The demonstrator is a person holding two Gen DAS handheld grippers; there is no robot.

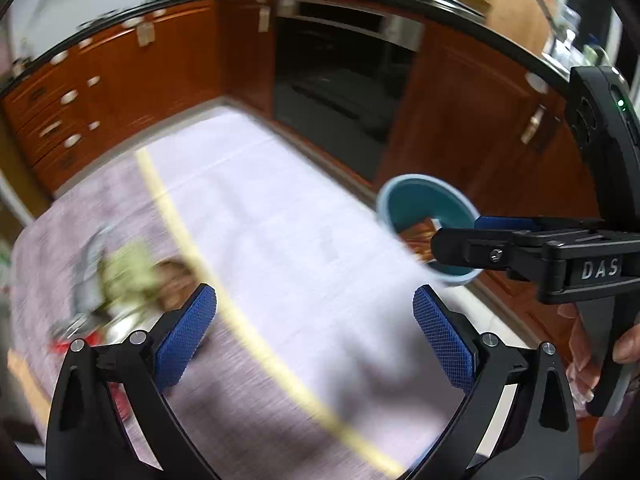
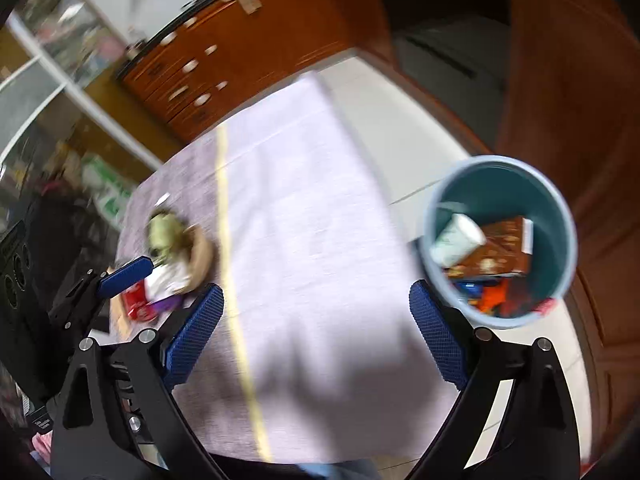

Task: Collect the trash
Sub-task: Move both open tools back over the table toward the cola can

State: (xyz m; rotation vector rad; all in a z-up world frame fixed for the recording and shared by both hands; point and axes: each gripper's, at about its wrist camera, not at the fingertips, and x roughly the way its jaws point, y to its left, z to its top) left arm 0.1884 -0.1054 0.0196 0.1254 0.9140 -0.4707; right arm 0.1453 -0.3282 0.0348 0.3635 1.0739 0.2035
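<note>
- The bin point(image 2: 498, 240), on the floor beside the table point(image 2: 312, 220), is laid open only by the right wrist view: a paper cup point(image 2: 458, 240), a brown box point(image 2: 500, 252), bright wrappers.
- A blurred trash pile point(image 1: 132, 280) is seen left on the cloth.
- Left gripper point(image 1: 314, 336) and right gripper point(image 2: 316, 336): fingers spread wide, nothing held.

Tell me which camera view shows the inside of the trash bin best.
The right wrist view. It looks down into the open trash bin, showing a white cup, a brown package and other wrappers. In the left wrist view the bin is smaller, blurred and partly hidden by the right gripper.
</note>
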